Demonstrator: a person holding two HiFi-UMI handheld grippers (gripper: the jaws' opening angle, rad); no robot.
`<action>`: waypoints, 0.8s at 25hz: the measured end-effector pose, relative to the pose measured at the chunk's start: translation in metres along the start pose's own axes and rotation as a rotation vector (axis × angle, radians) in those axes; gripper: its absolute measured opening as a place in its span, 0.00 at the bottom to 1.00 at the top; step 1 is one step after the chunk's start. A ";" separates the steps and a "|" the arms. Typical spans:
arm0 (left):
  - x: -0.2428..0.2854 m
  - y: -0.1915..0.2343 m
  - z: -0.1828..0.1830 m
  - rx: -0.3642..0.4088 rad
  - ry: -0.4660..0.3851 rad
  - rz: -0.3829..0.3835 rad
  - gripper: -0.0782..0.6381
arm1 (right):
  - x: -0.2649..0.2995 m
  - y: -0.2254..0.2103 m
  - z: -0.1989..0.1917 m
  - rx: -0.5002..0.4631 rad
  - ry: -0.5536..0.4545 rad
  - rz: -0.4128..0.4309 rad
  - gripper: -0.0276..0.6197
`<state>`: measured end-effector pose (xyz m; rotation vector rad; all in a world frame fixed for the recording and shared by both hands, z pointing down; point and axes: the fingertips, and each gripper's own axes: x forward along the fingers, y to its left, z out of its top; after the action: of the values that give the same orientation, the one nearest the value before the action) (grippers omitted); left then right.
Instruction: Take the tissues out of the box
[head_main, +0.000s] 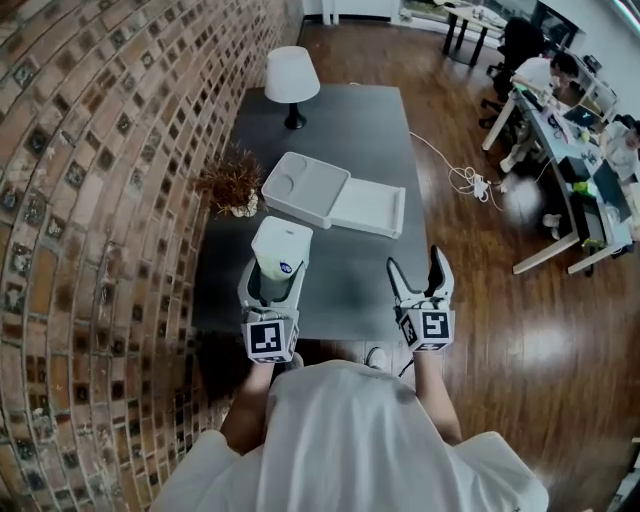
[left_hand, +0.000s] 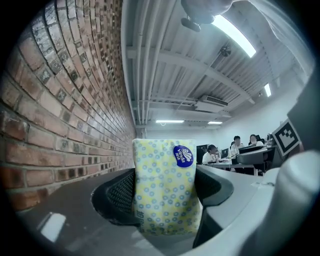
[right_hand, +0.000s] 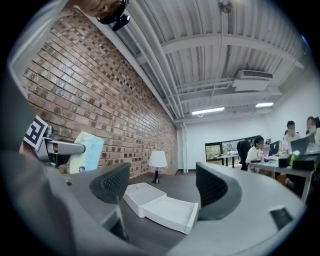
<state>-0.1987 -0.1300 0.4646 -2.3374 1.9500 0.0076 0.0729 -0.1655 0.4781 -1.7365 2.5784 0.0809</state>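
- The left claw (head_main: 274, 268) pinches a tissue pack (head_main: 281, 248); in the left gripper view both pads press on the sides of the pack (left_hand: 165, 185), which stands upright between them.
- The pack is pale yellow with small blue rings and has a round blue sticker near its top corner.
- The pack is out of the box (head_main: 305, 188). It is held over the near part of the dark bench (head_main: 350, 130), well apart from the box.
- The box is white and lies open at the middle of the bench, with its lid (head_main: 368, 207) folded flat to one side. I see nothing inside it.
- The right claw (head_main: 415, 268) is spread and nothing is between its pads. In the right gripper view (right_hand: 160, 187) the open box (right_hand: 145, 196) shows on the bench beyond the gap.
- In that same view the left claw with the pack (right_hand: 87, 150) shows at the left edge.
- A white lamp (head_main: 291, 75) stands at the far end of the bench, and a dried plant (head_main: 232, 183) stands beside the box, next to the brick wall (head_main: 100, 150).
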 end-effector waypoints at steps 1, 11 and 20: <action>0.001 0.002 0.001 0.003 0.002 -0.001 0.60 | 0.002 0.002 0.001 0.000 -0.005 -0.005 0.67; 0.022 0.004 0.000 -0.011 0.017 -0.034 0.60 | 0.011 0.008 0.023 -0.049 -0.039 0.000 0.67; 0.026 -0.012 0.004 -0.011 0.022 -0.087 0.60 | 0.000 0.013 0.023 -0.024 -0.040 -0.011 0.67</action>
<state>-0.1823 -0.1528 0.4599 -2.4367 1.8611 -0.0141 0.0605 -0.1594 0.4559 -1.7388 2.5499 0.1457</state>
